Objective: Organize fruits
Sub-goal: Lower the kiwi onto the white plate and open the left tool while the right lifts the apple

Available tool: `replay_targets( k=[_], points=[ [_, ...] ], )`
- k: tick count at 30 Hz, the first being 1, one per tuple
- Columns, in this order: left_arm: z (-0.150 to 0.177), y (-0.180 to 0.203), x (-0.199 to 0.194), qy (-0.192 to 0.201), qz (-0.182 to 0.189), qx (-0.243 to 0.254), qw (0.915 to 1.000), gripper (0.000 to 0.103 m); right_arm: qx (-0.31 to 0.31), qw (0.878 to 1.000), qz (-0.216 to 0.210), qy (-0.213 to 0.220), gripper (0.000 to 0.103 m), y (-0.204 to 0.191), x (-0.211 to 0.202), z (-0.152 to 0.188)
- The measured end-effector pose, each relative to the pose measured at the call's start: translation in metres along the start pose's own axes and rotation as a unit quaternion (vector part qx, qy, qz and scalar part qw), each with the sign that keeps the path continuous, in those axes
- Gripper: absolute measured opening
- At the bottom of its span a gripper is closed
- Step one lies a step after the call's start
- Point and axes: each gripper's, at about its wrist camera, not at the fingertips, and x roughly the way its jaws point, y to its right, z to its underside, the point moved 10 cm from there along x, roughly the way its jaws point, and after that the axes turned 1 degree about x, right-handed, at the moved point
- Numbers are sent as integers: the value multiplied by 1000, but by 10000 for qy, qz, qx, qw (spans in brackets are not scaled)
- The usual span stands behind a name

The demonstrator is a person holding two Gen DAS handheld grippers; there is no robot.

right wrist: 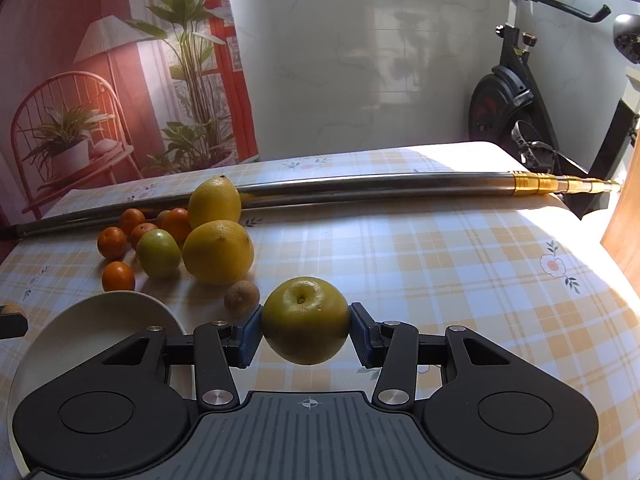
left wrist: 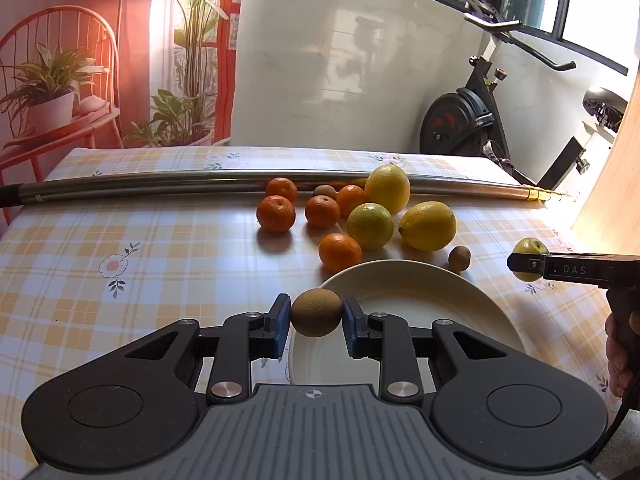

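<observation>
Right now your left gripper (left wrist: 316,313) is clamped on a brown kiwi (left wrist: 316,312), held over the near-left rim of the white plate (left wrist: 420,292), and your right gripper (right wrist: 306,330) is clamped on a green apple (right wrist: 306,320), held above the checked tablecloth (right wrist: 440,264) to the right of the plate. Both fruits are round and pinched only at two small pads, so if you tilt or ease off early, either one could slip out and roll; the kiwi could bounce off the rim, and the apple could run towards the right table edge. Lowering the apple could also knock the small brown fruit (right wrist: 241,298) just beside the plate. Counting the loose pile on the far side: five mandarins (left wrist: 276,213), two lemons (left wrist: 428,225), one greenish citrus (left wrist: 370,226), and two small brown fruits. One metal pole (left wrist: 160,186) lies across the far side of the table
</observation>
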Motion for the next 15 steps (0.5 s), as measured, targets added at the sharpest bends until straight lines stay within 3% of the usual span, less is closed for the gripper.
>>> replay_targets(
  k=[15],
  points=[
    [27, 11, -9, -282, -8, 43, 9996, 29, -555, 9953, -785, -69, 43, -70, -44, 27]
  ],
)
